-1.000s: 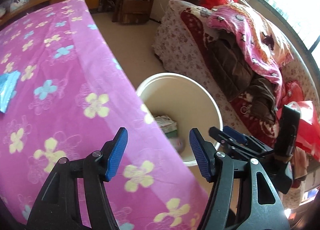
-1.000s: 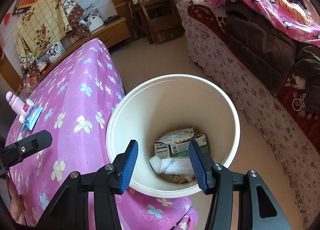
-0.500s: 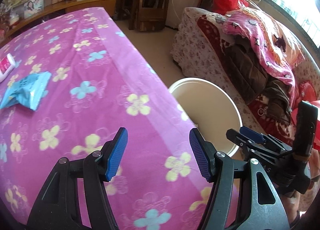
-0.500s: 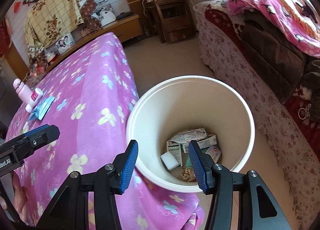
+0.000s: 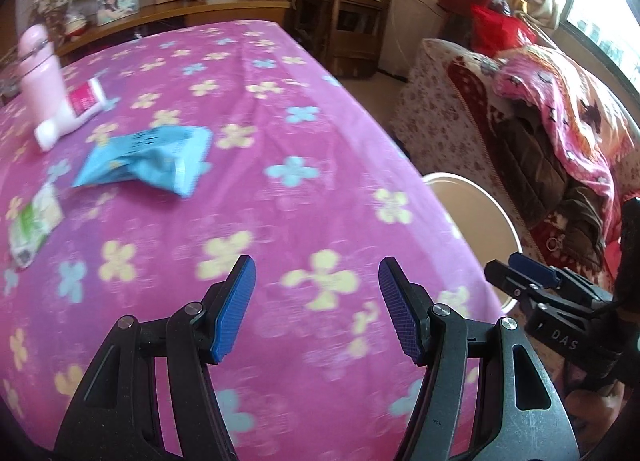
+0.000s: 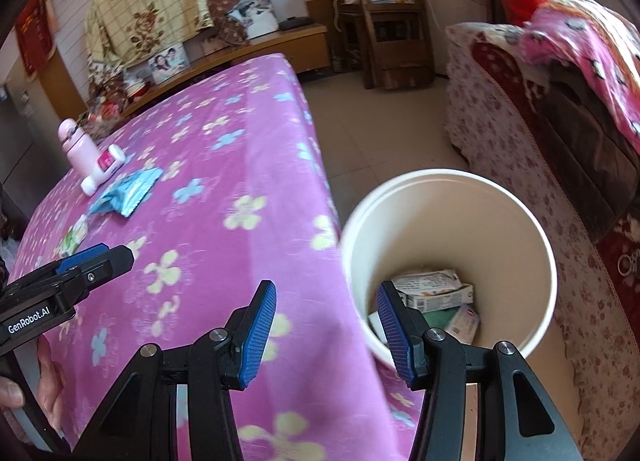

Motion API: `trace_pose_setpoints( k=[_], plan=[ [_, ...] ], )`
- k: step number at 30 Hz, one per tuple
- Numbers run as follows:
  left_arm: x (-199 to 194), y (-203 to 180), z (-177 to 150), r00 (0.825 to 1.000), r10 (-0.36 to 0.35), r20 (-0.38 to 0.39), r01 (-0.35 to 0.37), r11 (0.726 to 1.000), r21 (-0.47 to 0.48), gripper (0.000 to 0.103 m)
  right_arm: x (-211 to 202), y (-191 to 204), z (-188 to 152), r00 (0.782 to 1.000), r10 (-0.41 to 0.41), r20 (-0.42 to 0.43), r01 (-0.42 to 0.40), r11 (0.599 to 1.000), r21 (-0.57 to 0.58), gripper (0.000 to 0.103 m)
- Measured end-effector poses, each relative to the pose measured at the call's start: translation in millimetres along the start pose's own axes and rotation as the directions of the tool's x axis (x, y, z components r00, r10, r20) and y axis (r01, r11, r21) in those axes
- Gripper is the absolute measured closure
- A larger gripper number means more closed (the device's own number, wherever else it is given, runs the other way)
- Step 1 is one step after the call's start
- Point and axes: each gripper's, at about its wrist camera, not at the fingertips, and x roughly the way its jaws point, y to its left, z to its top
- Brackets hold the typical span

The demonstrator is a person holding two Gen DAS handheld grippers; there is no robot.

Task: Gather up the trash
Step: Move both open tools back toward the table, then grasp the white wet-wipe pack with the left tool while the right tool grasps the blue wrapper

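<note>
I found both tongs empty at this inspection: the left tongs (image 5: pixel 316 309) stood with their blue pads apart at a middling width, nothing between them, and the right tongs (image 6: pixel 326 329) stood likewise, somewhat narrower and holding nothing. A second earlier both had looked down into the white bin (image 6: pixel 548 261); since then I had swung them away from it and back over the desk (image 5: pixel 280 221) with its pink flowered cloth, so that the bin sat at the right edge of the left view and only half under the right tongs. The bin stood on the floor just beside the desk, with several cartons and wrappers already at its bottom. Remaining trash lay on the far left part of the desk: a crumpled blue wrapper (image 5: pixel 148 159), a green and white packet (image 5: pixel 34 223) nearer the edge, and a white and pink tube (image 5: pixel 70 115) touching an upright pink bottle (image 5: pixel 40 73). I judged one drop finished and the blue wrapper the likely next pickup.
</note>
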Motion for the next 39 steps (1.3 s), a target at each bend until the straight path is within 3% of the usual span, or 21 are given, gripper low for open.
trace_pose_setpoints(
  k=[9, 13, 17, 20, 22, 32, 35, 39],
  plan=[
    [-27, 70, -14, 0.996, 0.09, 0.024, -0.088, 0.994, -0.066, 0.04, 12, 49, 5, 0.998, 0.053, -0.025, -0.055, 0.997, -0.063, 0.052],
    [-39, 111, -19, 0.992, 0.126, 0.027, -0.122, 0.986, -0.109, 0.04, 24, 75, 5, 0.994, 0.092, -0.06, -0.097, 0.991, -0.093, 0.04],
    [-50, 160, -17, 0.987, 0.157, 0.03, -0.15, 0.977, -0.152, 0.04, 37, 108, 7, 0.988, 0.126, -0.089, -0.139, 0.977, -0.159, 0.04],
    [-54, 188, -10, 0.983, 0.181, 0.039, -0.174, 0.974, -0.145, 0.029, 46, 131, 11, 0.982, 0.155, -0.107, -0.175, 0.961, -0.214, 0.04],
    [-53, 208, -4, 0.981, 0.188, 0.036, -0.181, 0.973, -0.141, 0.028, 55, 147, 17, 0.98, 0.161, -0.12, -0.187, 0.95, -0.251, 0.04],
    [-14, 243, 19, 0.965, 0.261, -0.021, -0.261, 0.965, -0.033, 0.028, 80, 191, 54, 0.967, 0.22, -0.128, -0.25, 0.913, -0.321, 0.039],
    [-3, 246, 21, 0.969, 0.243, -0.045, -0.245, 0.969, -0.026, 0.028, 85, 204, 71, 0.966, 0.24, -0.099, -0.259, 0.89, -0.375, 0.029],
    [4, 250, 20, 0.974, 0.216, -0.07, -0.219, 0.975, -0.027, 0.028, 105, 225, 90, 0.952, 0.276, -0.129, -0.305, 0.845, -0.439, 0.028]
  ],
)
